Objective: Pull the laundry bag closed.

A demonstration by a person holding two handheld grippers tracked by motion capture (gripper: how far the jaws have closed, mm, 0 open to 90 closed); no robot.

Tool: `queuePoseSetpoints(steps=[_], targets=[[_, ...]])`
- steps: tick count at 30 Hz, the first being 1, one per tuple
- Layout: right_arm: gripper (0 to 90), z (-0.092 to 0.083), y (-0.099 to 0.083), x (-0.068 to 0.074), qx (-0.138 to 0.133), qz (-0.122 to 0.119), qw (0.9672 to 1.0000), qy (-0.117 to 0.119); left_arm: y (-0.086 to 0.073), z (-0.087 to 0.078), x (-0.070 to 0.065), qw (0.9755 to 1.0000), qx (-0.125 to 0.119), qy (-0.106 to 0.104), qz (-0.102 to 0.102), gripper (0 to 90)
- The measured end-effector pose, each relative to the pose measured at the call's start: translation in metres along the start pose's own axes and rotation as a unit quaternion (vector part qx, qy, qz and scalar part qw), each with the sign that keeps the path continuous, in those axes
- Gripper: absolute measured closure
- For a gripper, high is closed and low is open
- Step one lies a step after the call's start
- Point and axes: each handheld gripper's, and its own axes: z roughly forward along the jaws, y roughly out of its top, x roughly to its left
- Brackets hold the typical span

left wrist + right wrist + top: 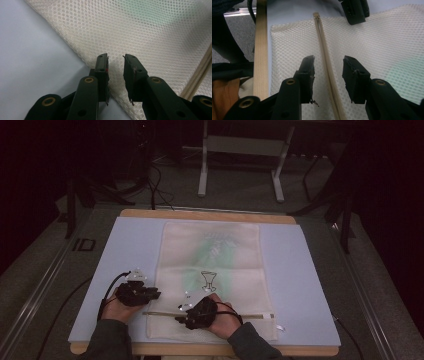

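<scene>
A white mesh bag (240,270) lies flat on a pale blue mat (125,250), with something green showing faintly through it. Its zipper (255,315) runs across the near end. My left gripper (157,294) hovers at the bag's left edge; in the left gripper view its jaws (115,58) stand open over the mesh (140,30), pressing nothing. My right gripper (180,319) points left along the zipper. In the right gripper view it (329,60) is open, and the zipper (323,47) runs between the jaws untouched. The left gripper (355,10) shows beyond it.
The mat lies on a wooden board (210,214) whose near edge (260,50) runs beside the bag. A small goblet mark (209,281) is printed on the mesh. Metal stand legs (202,175) and cables (156,185) are on the floor behind the table.
</scene>
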Motion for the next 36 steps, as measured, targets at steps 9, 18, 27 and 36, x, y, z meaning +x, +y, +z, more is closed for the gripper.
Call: queuePoseSetpoints(steps=[9, 18, 27, 36], targets=[[66.4, 0.009, -0.001, 0.003, 0.003, -0.001, 0.9999, 0.011, 0.0, -0.002, 0.001, 0.9999, -0.001, 0.011, 0.0, 76.7], [67.0, 0.017, 0.008, 0.006, -0.002, -0.003, 0.9998, 0.019, -0.001, -0.002, 0.001, 0.9998, 0.005, 0.018, 0.003, 85.6], [69.9, 0.028, 0.017, 0.006, -0.005, -0.008, 0.9996, 0.026, 0.0, -0.002, 0.001, 0.9997, 0.008, 0.022, 0.003, 88.8], [75.1, 0.041, 0.029, 0.007, -0.008, -0.005, 0.9996, 0.028, 0.0, -0.002, 0.002, 0.9997, 0.012, 0.02, 0.003, 89.3]])
